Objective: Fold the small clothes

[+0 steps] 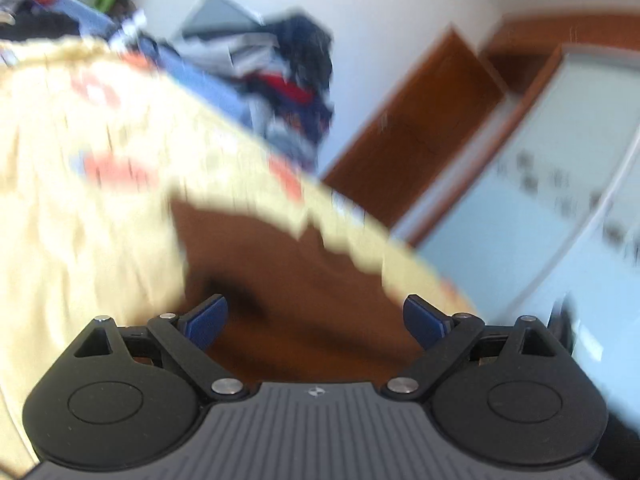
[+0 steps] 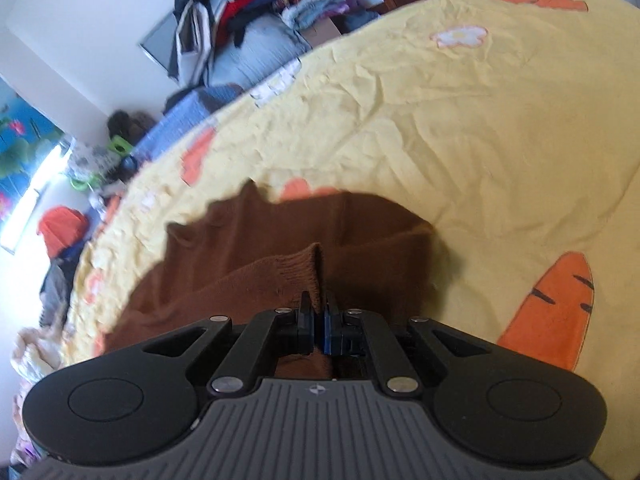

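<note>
Right tongs (image 2: 319,312) are clamped tight, and there's a ribbed hem of the brown knit garment (image 2: 288,248) pinched between the pads. The fabric rises in a ridge straight out of the jaws, so that gripped edge runs forward, away from the camera. The rest of the garment spreads flat on the yellow bedsheet (image 2: 460,128), its long axis lying across the view from lower left towards the right, with a jagged far edge pointing up the bed.

Over to the left wrist view: left tongs (image 1: 316,320) stand wide open, blue pads (image 1: 208,318) well apart, nothing between them. The brown garment (image 1: 280,280) sits just ahead of them, though this frame is badly smeared, so whether the pads touch the cloth I can't tell.

Writing? None readable anywhere; only a small round emblem (image 2: 316,390) on the tongs' ribbed grey body, too small to make out. The sheet carries printed orange carrots (image 2: 556,312) and white flowers (image 2: 460,37).

Beyond the bed, a pile of clothes (image 2: 248,4) heaps against the white wall, and a brown wooden door (image 1: 420,120) shows in the left view.
</note>
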### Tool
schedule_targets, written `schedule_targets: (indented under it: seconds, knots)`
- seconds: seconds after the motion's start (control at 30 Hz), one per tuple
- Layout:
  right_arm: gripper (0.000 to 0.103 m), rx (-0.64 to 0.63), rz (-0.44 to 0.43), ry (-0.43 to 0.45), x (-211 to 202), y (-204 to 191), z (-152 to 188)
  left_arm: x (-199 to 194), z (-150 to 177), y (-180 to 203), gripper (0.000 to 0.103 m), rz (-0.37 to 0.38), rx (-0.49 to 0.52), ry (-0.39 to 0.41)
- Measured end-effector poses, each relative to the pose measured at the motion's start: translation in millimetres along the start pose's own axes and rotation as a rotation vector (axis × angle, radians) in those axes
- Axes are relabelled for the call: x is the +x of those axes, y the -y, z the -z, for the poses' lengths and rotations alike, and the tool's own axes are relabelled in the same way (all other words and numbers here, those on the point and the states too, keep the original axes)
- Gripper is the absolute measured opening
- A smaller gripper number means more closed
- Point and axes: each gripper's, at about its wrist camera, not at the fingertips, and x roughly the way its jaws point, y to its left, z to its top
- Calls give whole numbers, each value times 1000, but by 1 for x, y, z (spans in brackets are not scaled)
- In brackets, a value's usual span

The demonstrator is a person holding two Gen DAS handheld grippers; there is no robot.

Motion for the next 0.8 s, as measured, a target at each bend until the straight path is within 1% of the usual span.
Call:
schedule_targets:
  seconds: [0.03,0.07,0.13,0.17,0.2,0.23,0.27,0.3,0.33,0.37,0.4,0.47,0.57,0.6,0.63,0.67,0.7,0.73,0.77,0.8]
  knots:
    - [11,4,2,-3,3,3,2,4,-15,-7,100,-30,-31,19]
    - [11,10,-1,-4,4,6,4,12,-29,-16,100,-60,-64,16]
    - [11,25,-9,-2,8,9,7,42,-50,-41,99,-102,-146,-57]
    - [11,28,-11,-2,10,10,8,57,-57,-52,96,-125,-190,-95]
    - [11,31,-14,-1,10,10,8,70,-62,-60,93,-131,-218,-125]
    - [11,35,-17,-1,10,11,8,82,-66,-65,81,-123,-227,-152]
    - [11,36,-20,-3,9,12,8,92,-68,-68,65,-131,-226,-176]
    - [11,36,-21,-4,9,12,7,103,-70,-69,57,-146,-216,-200]
    - [10,36,-21,-5,9,14,7,114,-70,-70,39,-162,-201,-231]
    - [10,37,-22,-4,8,14,7,123,-69,-70,16,-188,-184,-260]
    - [10,37,-22,-2,8,14,7,130,-67,-68,8,-225,-159,-274]
    - [11,26,-19,10,6,12,7,133,-66,-61,4,-254,-69,-252]
    - [11,-17,-34,45,-5,3,8,123,-80,-42,3,-272,99,-177]
    - [10,-23,-36,48,-5,4,7,123,-86,-39,3,-290,154,-169]
    - [10,-21,-16,36,-1,7,6,127,-89,-40,3,-310,198,-184]
    - [10,-10,9,22,5,12,7,134,-91,-43,0,-341,223,-204]
    - [10,3,1,23,8,15,8,136,-89,-46,0,-396,252,-211]
    - [11,7,-2,30,8,15,10,135,-88,-47,0,-423,281,-206]
    - [13,6,-4,31,7,13,11,131,-87,-50,0,-418,284,-195]
    - [17,0,-11,34,5,11,11,125,-88,-52,0,-390,263,-191]
